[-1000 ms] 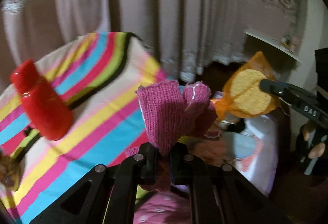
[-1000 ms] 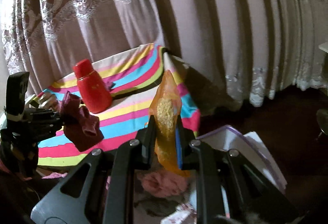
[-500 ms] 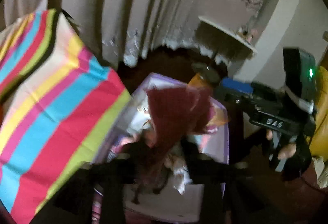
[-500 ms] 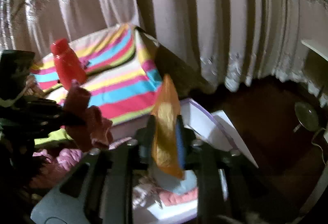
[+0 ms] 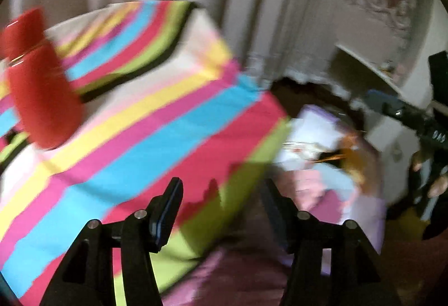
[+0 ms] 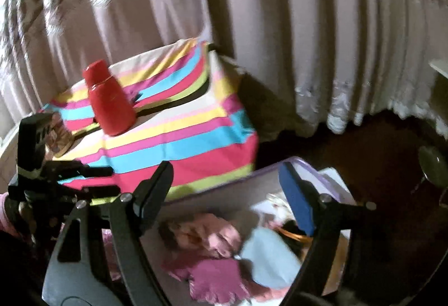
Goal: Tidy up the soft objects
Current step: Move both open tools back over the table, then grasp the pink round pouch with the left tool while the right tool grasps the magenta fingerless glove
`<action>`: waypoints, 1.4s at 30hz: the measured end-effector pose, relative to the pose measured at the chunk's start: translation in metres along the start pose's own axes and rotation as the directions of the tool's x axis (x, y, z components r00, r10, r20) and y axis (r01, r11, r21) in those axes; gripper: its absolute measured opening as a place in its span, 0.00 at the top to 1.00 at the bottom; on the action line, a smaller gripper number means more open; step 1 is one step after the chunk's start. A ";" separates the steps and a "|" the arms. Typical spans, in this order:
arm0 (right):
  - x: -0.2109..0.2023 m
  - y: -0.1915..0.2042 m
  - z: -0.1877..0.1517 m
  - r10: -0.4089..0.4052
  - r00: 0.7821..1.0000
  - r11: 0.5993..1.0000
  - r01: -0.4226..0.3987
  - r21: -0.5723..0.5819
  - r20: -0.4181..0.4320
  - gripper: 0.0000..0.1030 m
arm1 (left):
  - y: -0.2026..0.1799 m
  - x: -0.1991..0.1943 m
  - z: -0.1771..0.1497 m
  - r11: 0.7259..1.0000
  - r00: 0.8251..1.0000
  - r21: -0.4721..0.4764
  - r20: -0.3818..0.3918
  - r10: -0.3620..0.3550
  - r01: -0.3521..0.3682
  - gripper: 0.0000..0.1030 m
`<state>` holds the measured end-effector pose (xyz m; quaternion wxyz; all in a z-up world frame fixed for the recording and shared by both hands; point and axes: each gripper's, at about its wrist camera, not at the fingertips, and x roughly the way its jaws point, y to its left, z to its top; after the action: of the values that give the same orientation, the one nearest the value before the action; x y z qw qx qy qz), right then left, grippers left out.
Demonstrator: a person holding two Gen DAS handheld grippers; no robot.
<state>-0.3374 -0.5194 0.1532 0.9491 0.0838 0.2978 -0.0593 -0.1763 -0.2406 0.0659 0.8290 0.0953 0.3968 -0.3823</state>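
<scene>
Both claws are empty right now. The right claw (image 6: 225, 180) has just been opening and its jaws stand wide apart with nothing between them, hovering over the box (image 6: 319, 171), a white one with a lilac rim sitting just beside the table (image 6: 179, 138). Down in the box there's a pink knit piece (image 6: 218, 278), a fluffier pink thing (image 6: 204, 233), a pale blue cloth (image 6: 268, 255) and a bit of the orange sponge bag (image 6: 294, 234) peeking out under the right jaw's blue pad. The left claw (image 5: 221, 194) has also just been opening, jaws roughly half spread, nothing pinched, over the near edge of the striped tablecloth with the pink stuff in the box below it; that view is pretty smeared so details are fuzzy. A red bottle (image 6: 107, 101) stands upright on the table, well away from the box. From the left camera the box (image 5: 316, 121) sits off to the right, the other claw above it.
</scene>
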 end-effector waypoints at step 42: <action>0.530 0.190 0.201 0.639 0.674 0.768 -0.590 0.249 -0.370 0.22 | 0.389 0.081 0.057 0.896 0.928 -0.250 -0.046 0.369 -0.368 0.41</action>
<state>0.2373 -0.4051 0.0344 0.8158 0.2417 0.4520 0.2677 0.1647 -0.0439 -0.0117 0.8922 0.0611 0.4160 -0.1648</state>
